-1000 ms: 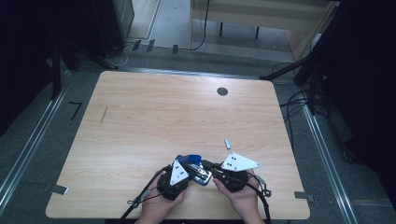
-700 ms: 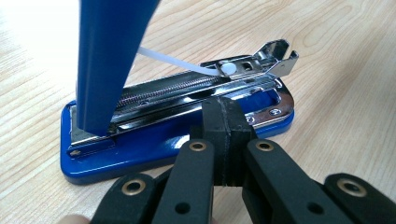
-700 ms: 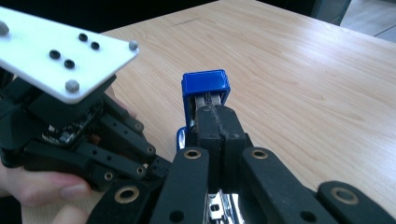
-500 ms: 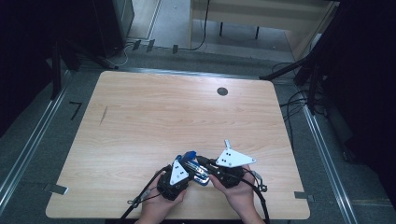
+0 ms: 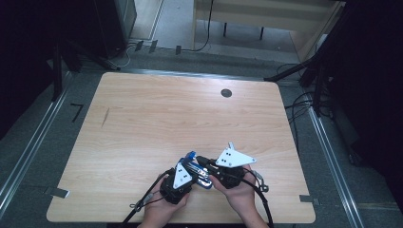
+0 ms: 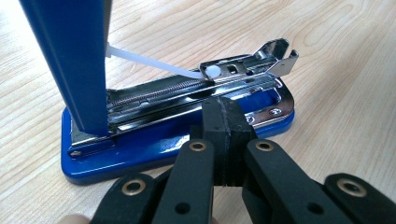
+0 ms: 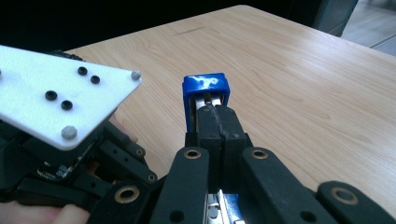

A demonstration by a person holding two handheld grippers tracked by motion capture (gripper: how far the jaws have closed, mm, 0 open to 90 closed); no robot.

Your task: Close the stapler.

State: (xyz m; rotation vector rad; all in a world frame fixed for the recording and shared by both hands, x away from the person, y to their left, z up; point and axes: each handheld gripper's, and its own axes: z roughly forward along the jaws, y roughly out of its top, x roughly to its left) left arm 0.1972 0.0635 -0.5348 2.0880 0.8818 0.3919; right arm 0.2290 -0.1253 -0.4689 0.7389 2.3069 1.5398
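A blue stapler (image 5: 191,156) lies near the table's front edge between my two grippers. In the left gripper view its blue lid (image 6: 74,60) stands swung up at the left, and the chrome staple channel (image 6: 196,88) lies bare above the blue base (image 6: 140,154). My left gripper (image 6: 223,109) is shut with nothing between its jaws, and its tips rest against the side of the channel. My right gripper (image 7: 217,116) is also shut and empty. It lies along the chrome channel with its tips just behind the raised lid's end (image 7: 205,84). In the high view the left gripper (image 5: 192,176) and right gripper (image 5: 205,164) meet at the stapler.
The wooden table (image 5: 166,118) has a round black grommet (image 5: 226,93) at the back right and a short dark mark (image 5: 105,116) at the left. Cables (image 5: 259,199) trail off the front edge. Dark stands and a wooden bench (image 5: 266,14) stand beyond.
My right gripper has shifted slightly left toward the stapler and its white plate has tipped up. The blue lid looks more upright. The left gripper has stayed put.
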